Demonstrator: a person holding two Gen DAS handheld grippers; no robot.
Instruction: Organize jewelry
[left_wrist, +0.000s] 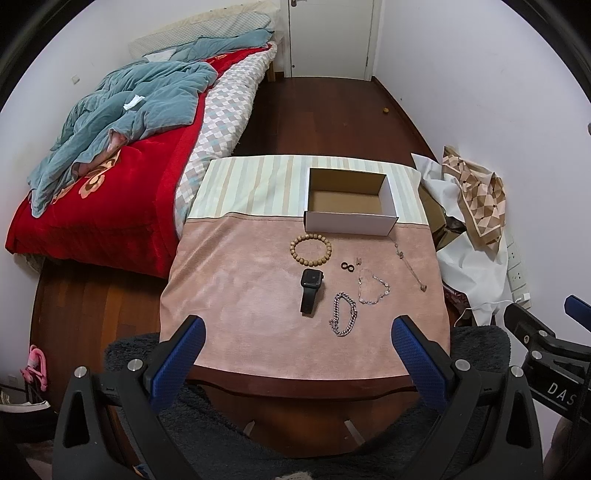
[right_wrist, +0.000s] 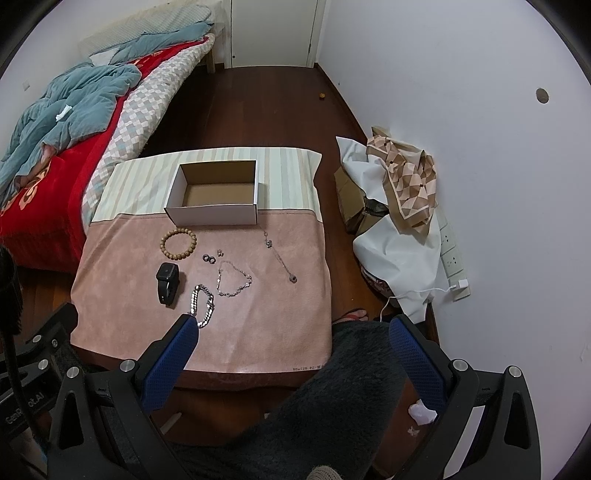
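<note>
An open white cardboard box (left_wrist: 350, 221) (right_wrist: 212, 215) stands empty at the back of the small table. In front of it lie a wooden bead bracelet (left_wrist: 310, 250) (right_wrist: 178, 243), a black smartwatch (left_wrist: 311, 290) (right_wrist: 168, 281), two small dark rings (left_wrist: 347, 266) (right_wrist: 209, 258), a heavy silver chain bracelet (left_wrist: 343, 314) (right_wrist: 202, 303), a thin beaded bracelet (left_wrist: 373, 288) (right_wrist: 233, 279) and a thin necklace (left_wrist: 409, 266) (right_wrist: 279, 258). My left gripper (left_wrist: 297, 332) is open above the table's near edge. My right gripper (right_wrist: 293, 332) is open too, over the table's near right corner.
The table wears a pink and striped cloth (left_wrist: 258, 288) (right_wrist: 129, 266). A bed with a red cover and blue blanket (left_wrist: 122, 147) stands to the left. A heap of cloth and boxes (right_wrist: 399, 221) lies on the right by the wall. A dark fluffy sleeve (right_wrist: 332, 387) is below.
</note>
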